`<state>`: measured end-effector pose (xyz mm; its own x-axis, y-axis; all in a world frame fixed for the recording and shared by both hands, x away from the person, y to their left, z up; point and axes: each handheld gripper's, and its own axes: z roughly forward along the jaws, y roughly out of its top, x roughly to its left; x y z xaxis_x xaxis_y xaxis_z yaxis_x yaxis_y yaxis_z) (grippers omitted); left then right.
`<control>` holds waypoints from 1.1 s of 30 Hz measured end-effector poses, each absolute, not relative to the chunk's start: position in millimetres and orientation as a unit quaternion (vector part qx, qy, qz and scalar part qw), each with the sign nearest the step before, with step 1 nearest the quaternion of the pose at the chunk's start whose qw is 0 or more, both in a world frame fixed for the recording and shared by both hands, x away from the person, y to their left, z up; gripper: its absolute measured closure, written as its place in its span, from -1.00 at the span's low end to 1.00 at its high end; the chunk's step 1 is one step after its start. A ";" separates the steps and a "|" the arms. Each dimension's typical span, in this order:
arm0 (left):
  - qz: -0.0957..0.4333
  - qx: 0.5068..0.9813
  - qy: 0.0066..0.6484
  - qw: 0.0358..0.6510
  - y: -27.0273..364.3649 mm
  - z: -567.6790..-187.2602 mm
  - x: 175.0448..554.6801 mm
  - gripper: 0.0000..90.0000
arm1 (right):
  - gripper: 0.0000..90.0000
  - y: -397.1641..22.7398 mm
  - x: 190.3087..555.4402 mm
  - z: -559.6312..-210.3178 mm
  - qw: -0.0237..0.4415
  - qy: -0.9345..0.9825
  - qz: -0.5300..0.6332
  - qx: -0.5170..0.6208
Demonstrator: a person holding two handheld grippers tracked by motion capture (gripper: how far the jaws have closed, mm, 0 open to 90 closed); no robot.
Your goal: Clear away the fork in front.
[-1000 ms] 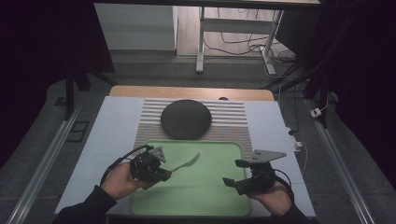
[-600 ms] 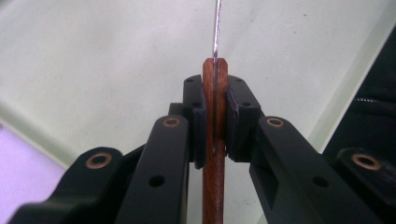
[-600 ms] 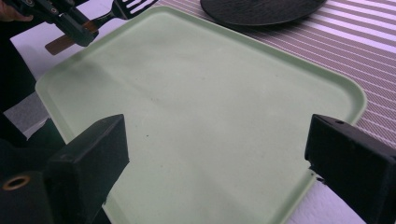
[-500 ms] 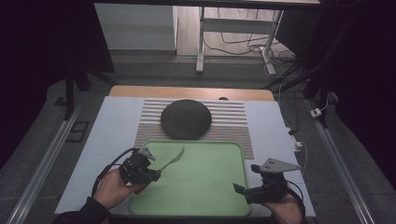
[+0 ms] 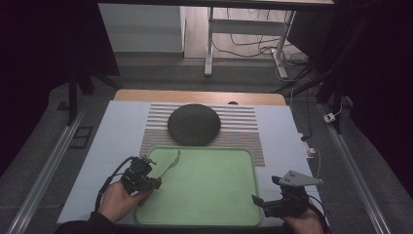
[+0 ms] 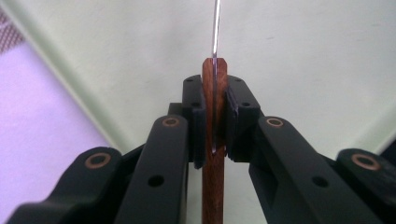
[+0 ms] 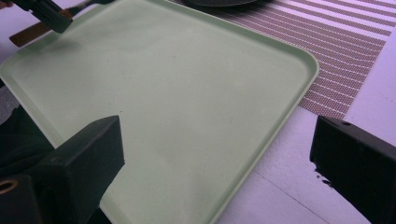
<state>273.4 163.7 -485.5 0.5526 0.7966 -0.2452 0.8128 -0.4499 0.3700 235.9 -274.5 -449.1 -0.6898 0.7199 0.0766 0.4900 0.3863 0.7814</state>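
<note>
Left gripper (image 6: pixel 215 116) fingers clamped on wooden-handled utensil (image 6: pixel 214 163), its head cut off, right gripper (image 7: pixel 215 154) fingers wide apart over green tray (image 7: pixel 187 93)

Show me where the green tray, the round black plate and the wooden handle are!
green tray (image 5: pixel 209 195), high view, bare middle.
round black plate (image 5: pixel 194 124), high view, centre.
wooden handle (image 6: pixel 214 84), left gripper view, top end.

My left gripper (image 5: pixel 155 181) sits clamped tight, jaws pressed together; my right gripper (image 5: pixel 257 201), well apart to its right, hangs with jaws spread wide, gripping nothing.
</note>
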 end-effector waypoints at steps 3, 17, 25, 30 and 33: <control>-0.020 0.846 0.488 0.213 163.5 -492.8 277.9 0.77 | -0.93 -275.4 235.6 -448.8 0.140 0.821 0.415 0.368; -0.016 0.841 0.508 0.187 152.4 -507.0 285.8 0.54 | -0.93 -279.1 235.2 -448.7 0.139 0.816 0.413 0.380; 0.001 0.840 0.486 0.240 160.6 -489.9 288.8 0.51 | -0.93 -280.9 235.3 -448.6 0.135 0.815 0.413 0.383; 0.005 0.842 0.467 0.268 163.2 -483.7 295.4 0.81 | -0.93 -279.9 235.8 -449.2 0.133 0.818 0.411 0.381; 0.006 0.845 0.455 0.283 163.3 -481.2 301.7 0.96 | -0.93 -279.6 236.2 -449.3 0.131 0.820 0.408 0.379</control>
